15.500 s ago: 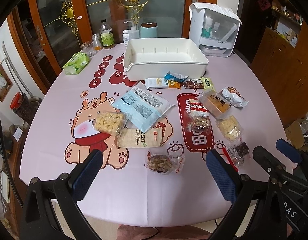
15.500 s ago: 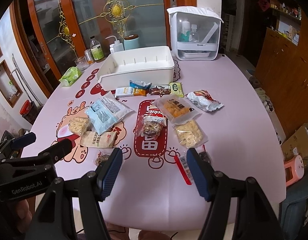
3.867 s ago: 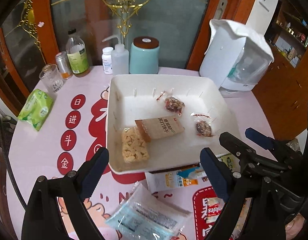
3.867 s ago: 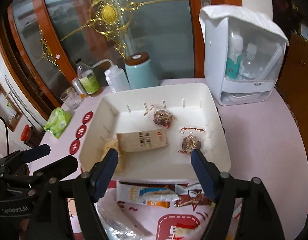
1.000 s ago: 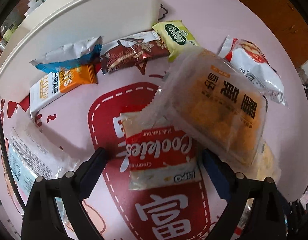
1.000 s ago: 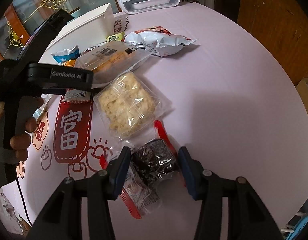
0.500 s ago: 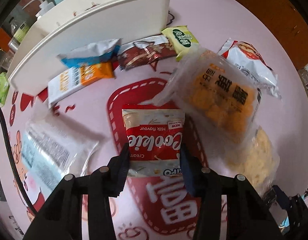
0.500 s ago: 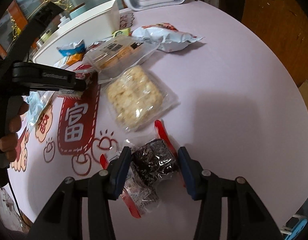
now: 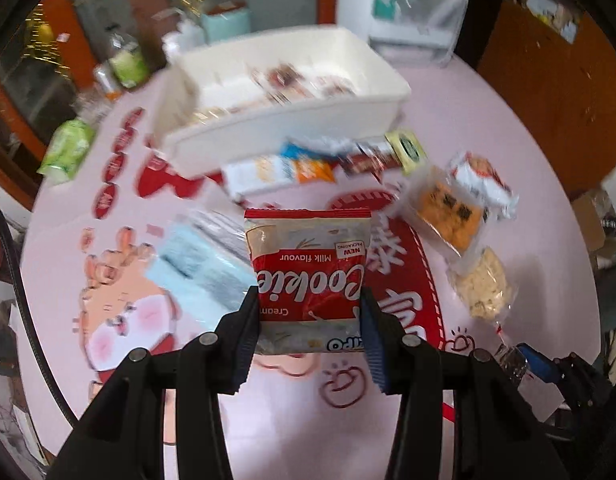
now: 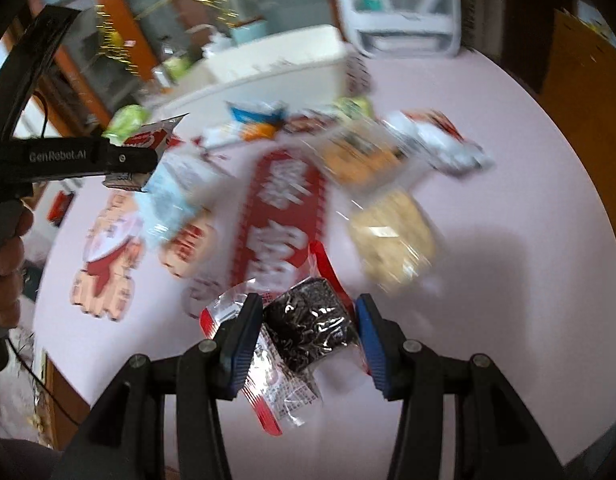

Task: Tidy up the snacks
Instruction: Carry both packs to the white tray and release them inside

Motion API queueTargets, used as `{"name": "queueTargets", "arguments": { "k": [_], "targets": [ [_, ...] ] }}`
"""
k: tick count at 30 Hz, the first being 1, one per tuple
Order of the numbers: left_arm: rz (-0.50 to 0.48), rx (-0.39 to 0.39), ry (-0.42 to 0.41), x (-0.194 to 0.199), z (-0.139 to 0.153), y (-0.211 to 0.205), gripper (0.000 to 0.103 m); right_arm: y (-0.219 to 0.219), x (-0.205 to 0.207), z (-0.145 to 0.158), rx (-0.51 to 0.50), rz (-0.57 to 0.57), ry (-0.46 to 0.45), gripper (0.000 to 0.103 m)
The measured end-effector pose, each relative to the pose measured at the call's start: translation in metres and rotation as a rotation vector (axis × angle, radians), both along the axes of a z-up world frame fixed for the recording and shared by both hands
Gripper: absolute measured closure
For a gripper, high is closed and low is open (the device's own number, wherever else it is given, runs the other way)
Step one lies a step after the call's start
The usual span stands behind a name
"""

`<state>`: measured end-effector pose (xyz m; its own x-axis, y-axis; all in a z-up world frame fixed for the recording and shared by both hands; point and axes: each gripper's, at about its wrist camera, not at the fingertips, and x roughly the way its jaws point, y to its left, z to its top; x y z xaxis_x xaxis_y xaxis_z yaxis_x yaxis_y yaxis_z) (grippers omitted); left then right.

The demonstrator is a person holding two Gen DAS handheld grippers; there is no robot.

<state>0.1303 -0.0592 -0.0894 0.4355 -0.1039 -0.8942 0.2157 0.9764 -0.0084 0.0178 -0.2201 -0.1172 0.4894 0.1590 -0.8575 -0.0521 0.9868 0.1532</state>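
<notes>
The left gripper (image 9: 310, 316) pinches a red cookie packet (image 9: 308, 276) (printed "Cookie", "Milk flavour", "NEW") above the pink tabletop (image 9: 488, 128). The right gripper (image 10: 310, 330) clamps a dark snack packet (image 10: 310, 326) in a clear red-edged wrapper, off the tabletop near its front edge. The white bin (image 9: 283, 124) sits toward the far edge.

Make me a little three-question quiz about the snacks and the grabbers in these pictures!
1. True or false: the left gripper is shut on the red cookie packet.
2. What does the right gripper hold? A) the green packet B) the dark snack in clear wrap C) the blue packet
3. Fill in: the white ___ beyond the snacks already has some snacks in it.

Key: 1 true. 2 B. 3 bin.
</notes>
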Motion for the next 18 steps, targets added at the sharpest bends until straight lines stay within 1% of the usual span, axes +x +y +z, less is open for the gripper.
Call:
{"name": "queueTargets", "arguments": {
  "k": [3, 5, 7, 11, 13, 17, 18],
  "targets": [
    [0.041, -0.013, -0.034, 0.004, 0.020, 0.039, 0.058, 0.017, 0.017, 0.022, 0.012, 0.063, -0.042, 0.055],
    [0.060, -0.021, -0.054, 0.011, 0.029, 0.053, 0.058, 0.026, 0.027, 0.039, 0.013, 0.093, -0.074, 0.055],
    [0.072, -0.017, -0.086, 0.017, 0.045, 0.069, 0.058, 0.033, 0.043, 0.062, 0.021, 0.121, -0.113, 0.055],
    [0.077, 0.022, -0.156, 0.035, 0.076, 0.086, 0.058, 0.039, 0.080, 0.110, 0.049, 0.130, -0.188, 0.055],
    [0.071, 0.037, -0.196, 0.048, 0.097, 0.092, 0.058, 0.040, 0.102, 0.136, 0.057, 0.127, -0.230, 0.055],
    [0.052, 0.051, -0.258, 0.076, 0.132, 0.094, 0.057, 0.043, 0.148, 0.183, 0.042, 0.104, -0.305, 0.054],
    [0.047, 0.056, -0.278, 0.087, 0.142, 0.094, 0.057, 0.043, 0.157, 0.190, 0.034, 0.096, -0.319, 0.054]
  ]
}}
